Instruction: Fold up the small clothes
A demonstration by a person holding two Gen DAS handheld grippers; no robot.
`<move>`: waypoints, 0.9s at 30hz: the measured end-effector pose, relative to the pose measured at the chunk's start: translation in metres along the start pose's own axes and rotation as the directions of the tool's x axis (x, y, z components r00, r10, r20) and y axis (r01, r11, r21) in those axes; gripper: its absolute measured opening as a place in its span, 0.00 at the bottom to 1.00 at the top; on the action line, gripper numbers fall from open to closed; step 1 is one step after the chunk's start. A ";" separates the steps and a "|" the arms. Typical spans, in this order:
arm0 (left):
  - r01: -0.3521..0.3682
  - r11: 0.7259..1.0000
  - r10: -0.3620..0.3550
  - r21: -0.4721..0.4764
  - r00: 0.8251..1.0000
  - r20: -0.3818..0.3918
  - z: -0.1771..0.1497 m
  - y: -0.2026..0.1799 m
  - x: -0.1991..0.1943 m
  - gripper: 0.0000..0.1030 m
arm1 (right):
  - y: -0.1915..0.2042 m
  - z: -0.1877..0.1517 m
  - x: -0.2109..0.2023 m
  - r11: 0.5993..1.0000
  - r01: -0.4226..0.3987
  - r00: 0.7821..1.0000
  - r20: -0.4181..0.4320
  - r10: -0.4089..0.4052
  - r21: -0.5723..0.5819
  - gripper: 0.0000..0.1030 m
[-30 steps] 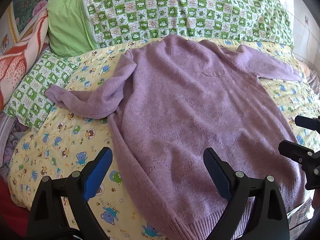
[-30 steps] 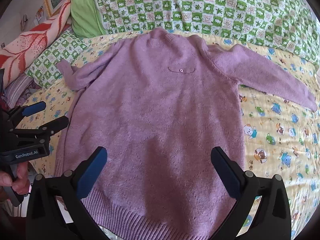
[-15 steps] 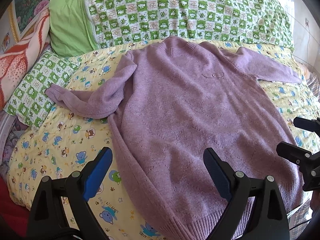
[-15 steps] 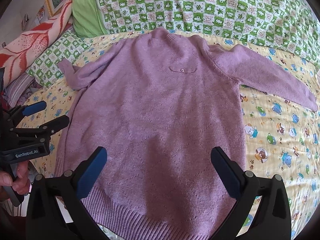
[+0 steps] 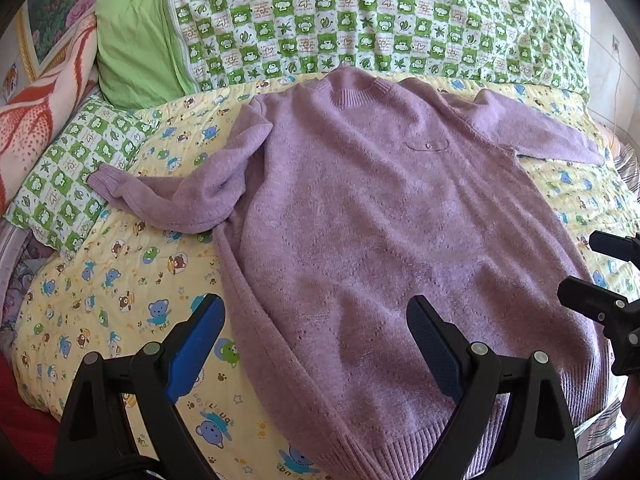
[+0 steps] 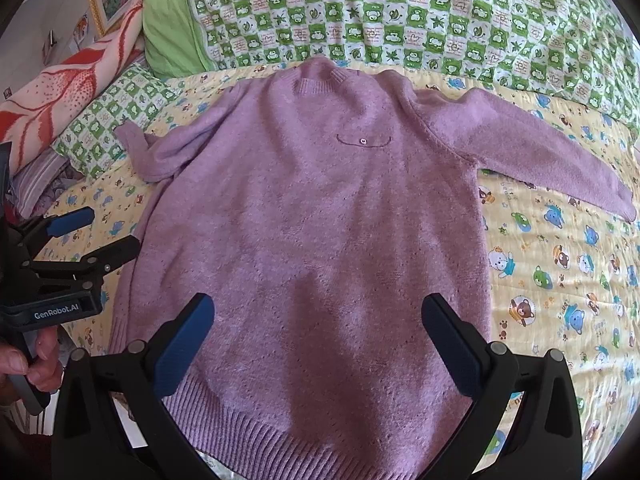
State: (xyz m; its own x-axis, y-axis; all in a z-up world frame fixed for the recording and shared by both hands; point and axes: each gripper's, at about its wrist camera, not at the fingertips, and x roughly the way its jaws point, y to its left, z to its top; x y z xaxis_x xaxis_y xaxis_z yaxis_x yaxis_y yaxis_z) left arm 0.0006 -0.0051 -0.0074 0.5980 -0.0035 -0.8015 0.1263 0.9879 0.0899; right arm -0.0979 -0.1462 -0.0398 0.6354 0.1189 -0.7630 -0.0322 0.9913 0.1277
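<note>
One purple knit sweater (image 6: pixel 320 220) is lying flat, face up, on the bed (image 6: pixel 560 280); soft, limp, likely stretching. Ribbed hem (image 6: pixel 280 440) corners are offering best holds. Left gripper (image 5: pixel 316 340) and right gripper (image 6: pixel 318 336) are hovering wide open, empty.

Bright daylight, sharp focus, heavy fisheye bend

My views curve at black corners; soft shadows fall on the sweater (image 6: pixel 320 216), and the wall (image 5: pixel 612 40) at far right washes out pale.
</note>
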 end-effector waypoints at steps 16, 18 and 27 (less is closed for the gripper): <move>0.018 1.000 -0.018 0.004 1.000 -0.022 0.016 -0.009 0.021 0.90 | -0.031 0.006 0.010 0.999 0.028 1.000 0.012 -0.029 0.034 1.00; 0.016 1.000 -0.016 0.010 1.000 -0.023 0.021 -0.010 0.025 0.90 | -0.040 0.009 0.009 0.998 0.044 0.999 0.022 -0.045 0.046 1.00; 0.042 0.999 -0.042 0.002 0.998 -0.040 0.074 -0.007 0.059 0.90 | -0.139 0.035 0.001 0.960 0.117 0.987 0.075 -0.140 0.256 1.00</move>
State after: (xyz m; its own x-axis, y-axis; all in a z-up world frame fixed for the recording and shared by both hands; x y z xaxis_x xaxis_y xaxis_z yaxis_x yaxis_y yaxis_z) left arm 0.0934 -0.0236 -0.0111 0.5603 -0.0387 -0.8274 0.1529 0.9866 0.0574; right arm -0.0657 -0.2859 -0.0360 0.6901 -0.0256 -0.7233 0.2406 0.9506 0.1959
